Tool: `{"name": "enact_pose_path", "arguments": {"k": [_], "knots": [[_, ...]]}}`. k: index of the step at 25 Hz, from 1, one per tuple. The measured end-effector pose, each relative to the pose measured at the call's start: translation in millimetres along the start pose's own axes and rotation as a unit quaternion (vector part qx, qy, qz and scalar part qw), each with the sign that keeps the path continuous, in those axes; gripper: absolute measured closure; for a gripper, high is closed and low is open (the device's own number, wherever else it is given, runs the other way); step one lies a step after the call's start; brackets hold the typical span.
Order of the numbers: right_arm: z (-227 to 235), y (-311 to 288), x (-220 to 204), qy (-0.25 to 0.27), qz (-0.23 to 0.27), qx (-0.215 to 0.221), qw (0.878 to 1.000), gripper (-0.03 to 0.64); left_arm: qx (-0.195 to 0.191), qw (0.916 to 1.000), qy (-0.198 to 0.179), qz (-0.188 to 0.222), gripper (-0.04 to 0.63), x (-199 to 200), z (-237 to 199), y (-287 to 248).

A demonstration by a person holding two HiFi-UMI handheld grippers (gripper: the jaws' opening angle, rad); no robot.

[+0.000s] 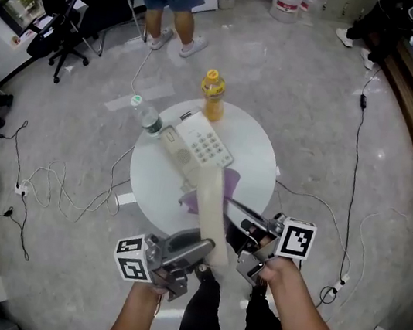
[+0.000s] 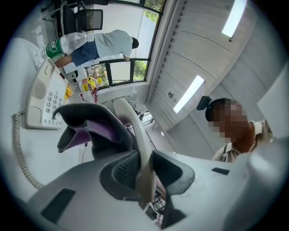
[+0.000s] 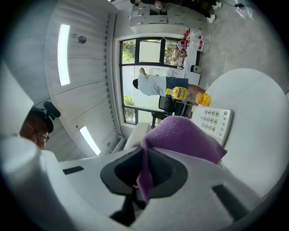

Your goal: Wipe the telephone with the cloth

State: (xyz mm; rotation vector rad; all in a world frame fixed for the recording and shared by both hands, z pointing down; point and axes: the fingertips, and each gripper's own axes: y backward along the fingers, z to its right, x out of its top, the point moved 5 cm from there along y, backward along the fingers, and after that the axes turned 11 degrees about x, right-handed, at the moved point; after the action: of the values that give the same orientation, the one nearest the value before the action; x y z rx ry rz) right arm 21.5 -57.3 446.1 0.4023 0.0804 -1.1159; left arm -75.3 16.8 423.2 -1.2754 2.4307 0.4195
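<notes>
We can read no text; the telephone (image 1: 206, 146) keys are too small; labels on the yellow bottle (image 1: 212, 98) and clear bottle (image 1: 149, 119) are blurred.

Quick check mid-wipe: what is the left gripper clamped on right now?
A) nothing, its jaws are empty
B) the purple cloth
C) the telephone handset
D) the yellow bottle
C: the left gripper view shows the left gripper with its jaws pinched on the cream handset, while the purple cloth sits in the right gripper.
</notes>
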Motion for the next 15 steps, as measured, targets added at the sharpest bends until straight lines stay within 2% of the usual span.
{"name": "enact_pose_path", "arguments": {"k": [3,6,8,11,15], "knots": [[-5.3,-2.1,-8.6,0.002,-0.036,0.008,0.999,0.596,0.014,0.9996,0.009,0.025,0.505,8.2,-8.0,6.2],[-6.0,0.0,-30.4,-0.003,-0.09,-0.005,0.996,0.595,0.02,0.998,0.023,0.056,0.505,20.3,-15.4,17.3],[-5.2,5.7,-40.1,-0.008,-0.101,-0.01,0.995,0.597,0.015,0.9974,0.025,0.067,0.505,25.4,-15.5,22.8],[-3.7,13.1,-42.0,-0.013,-0.09,-0.008,0.996,0.597,0.008,0.998,0.019,0.06,0.505,24.2,-13.5,23.7],[-1.5,14.6,-32.5,-0.007,-0.065,-0.011,0.998,0.596,0.008,0.9998,0.006,0.019,0.505,9.2,-12.0,13.8]]}}
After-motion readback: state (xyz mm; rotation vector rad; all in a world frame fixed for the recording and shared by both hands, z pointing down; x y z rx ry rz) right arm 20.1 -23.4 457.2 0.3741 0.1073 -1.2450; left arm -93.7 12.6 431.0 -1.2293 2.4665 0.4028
